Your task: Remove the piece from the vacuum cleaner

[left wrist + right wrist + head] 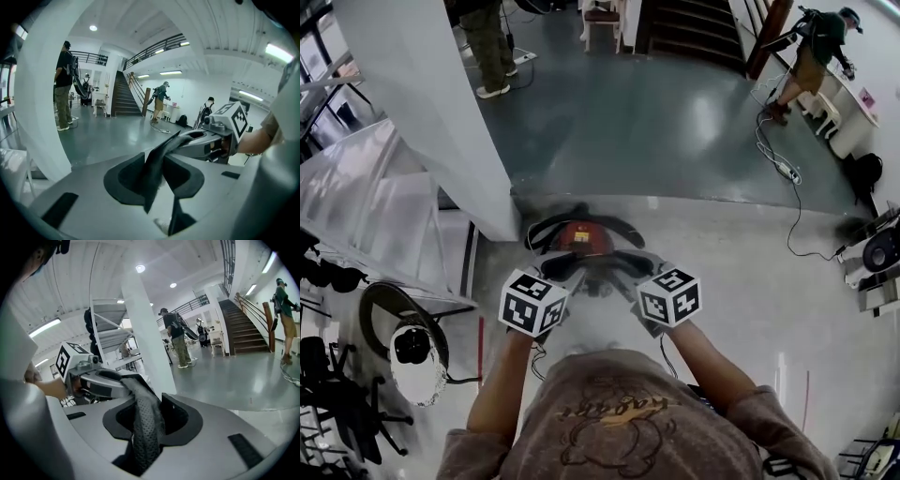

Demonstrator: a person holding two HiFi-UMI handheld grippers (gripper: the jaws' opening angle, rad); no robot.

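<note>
The vacuum cleaner is a backpack type with a red-orange body and black straps, seen from above in front of me. My left gripper is shut on a smooth black strap, which folds between its pads. My right gripper is shut on a padded mesh strap that hangs down through its jaws. The two grippers are side by side just above the vacuum, and each shows in the other's view: the right gripper and the left gripper. The straps and grippers hide the vacuum's lower part.
A white pillar rises at the left, close to the vacuum. White shelving, a round lamp-like object and black chairs crowd the left. A cable with a power strip lies on the floor at the right. People stand at the back and the far right.
</note>
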